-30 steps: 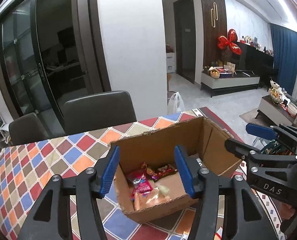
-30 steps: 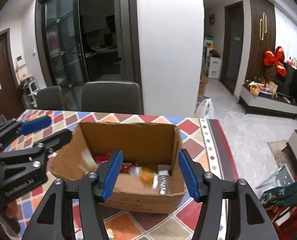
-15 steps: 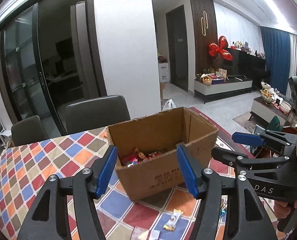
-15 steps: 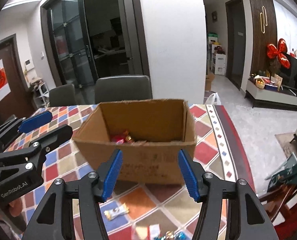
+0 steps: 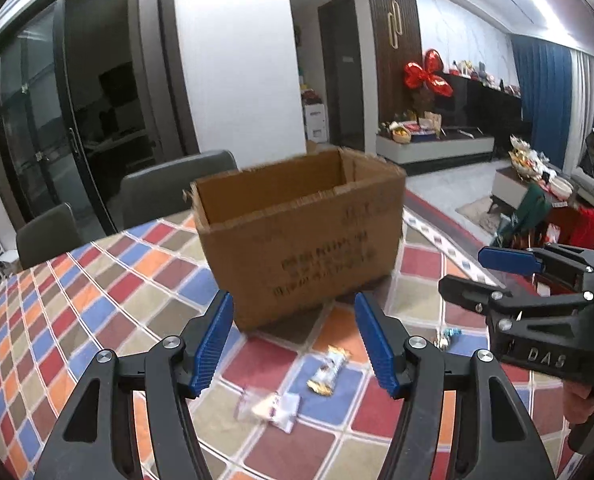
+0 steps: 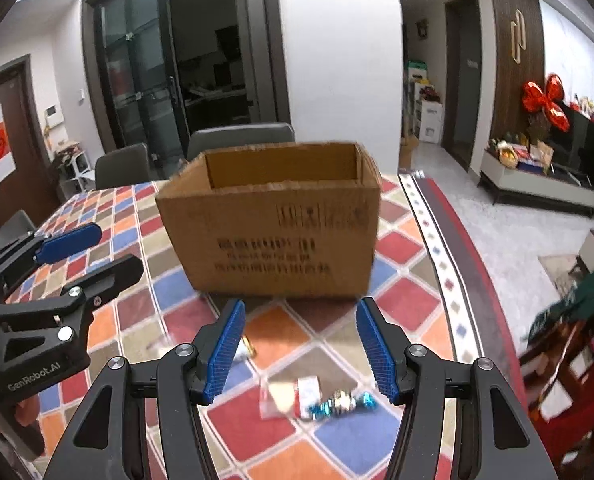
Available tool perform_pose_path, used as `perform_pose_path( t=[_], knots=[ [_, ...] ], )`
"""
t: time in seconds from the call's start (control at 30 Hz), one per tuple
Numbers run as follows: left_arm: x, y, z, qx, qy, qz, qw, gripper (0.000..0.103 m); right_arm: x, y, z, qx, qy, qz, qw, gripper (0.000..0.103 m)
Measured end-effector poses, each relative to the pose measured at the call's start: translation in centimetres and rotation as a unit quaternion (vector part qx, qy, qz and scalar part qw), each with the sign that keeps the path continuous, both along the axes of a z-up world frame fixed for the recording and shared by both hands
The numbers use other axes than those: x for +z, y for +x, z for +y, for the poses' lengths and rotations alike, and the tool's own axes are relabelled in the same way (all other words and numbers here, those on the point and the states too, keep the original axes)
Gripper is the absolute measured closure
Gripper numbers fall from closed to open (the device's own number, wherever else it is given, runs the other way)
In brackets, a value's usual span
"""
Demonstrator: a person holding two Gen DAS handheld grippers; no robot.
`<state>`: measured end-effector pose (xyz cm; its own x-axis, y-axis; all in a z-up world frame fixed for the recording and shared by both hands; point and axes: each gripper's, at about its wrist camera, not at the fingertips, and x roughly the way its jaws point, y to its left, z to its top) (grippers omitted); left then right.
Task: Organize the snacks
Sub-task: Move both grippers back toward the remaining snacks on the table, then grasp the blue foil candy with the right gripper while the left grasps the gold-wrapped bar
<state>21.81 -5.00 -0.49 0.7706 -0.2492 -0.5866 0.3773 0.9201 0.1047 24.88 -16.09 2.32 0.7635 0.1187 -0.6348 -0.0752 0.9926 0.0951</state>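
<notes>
Both grippers have pulled back and dropped lower since a second ago, so the box no longer shows its inside, only its front.

Left wrist view: the left gripper (image 5: 293, 340) is about half open and holds nothing. The box (image 5: 309, 248) stands on the bench (image 5: 97, 280) just ahead of its fingertips. A gold and white snack (image 5: 327, 370) lies on the bench between the fingers. A clear packet (image 5: 269, 402) lies closer in, below it. The right gripper (image 5: 493, 276) is off to the right, and a small blue candy (image 5: 451, 334) lies just under it.

Right wrist view: the right gripper (image 6: 299, 342) is about half open and empty too. The box (image 6: 273, 232) sits straight ahead of it. A clear packet (image 6: 293, 394) and blue candies (image 6: 341, 404) lie between its fingers, near the right one. The left gripper (image 6: 81, 248) is off to the left.
</notes>
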Motion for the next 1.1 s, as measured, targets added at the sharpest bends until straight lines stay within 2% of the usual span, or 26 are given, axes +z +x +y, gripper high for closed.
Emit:
perform_pose_path(
  t=[0.3, 0.57, 0.93, 1.03, 1.1],
  knots=[
    [-5.1, -0.8, -0.5, -0.017, 0.016, 0.049, 0.9985, 0.041, -5.0, -1.9, -2.2, -0.058, 0.069, 0.062, 0.994, 0.044],
    [-8.2, -0.1, -0.9, -0.023, 0.027, 0.078, 0.9963, 0.041, -8.9, -2.5, -3.1, -0.089, 0.102, 0.107, 0.985, 0.044],
    [-11.3, 3.1, -1.4, -0.023, 0.025, 0.114, 0.9929, 0.041, -10.8, -1.3, -2.8, -0.096, 0.111, 0.125, 0.981, 0.045],
    [-11.9, 3.8, -1.7, -0.021, 0.023, 0.121, 0.9922, 0.041, -11.2, -0.8, -3.0, -0.102, 0.105, 0.128, 0.981, 0.052],
    [-12.3, 4.3, -1.8, -0.018, 0.019, 0.127, 0.9916, 0.041, -11.6, -0.5, -3.1, -0.103, 0.104, 0.133, 0.980, 0.053]
  ],
)
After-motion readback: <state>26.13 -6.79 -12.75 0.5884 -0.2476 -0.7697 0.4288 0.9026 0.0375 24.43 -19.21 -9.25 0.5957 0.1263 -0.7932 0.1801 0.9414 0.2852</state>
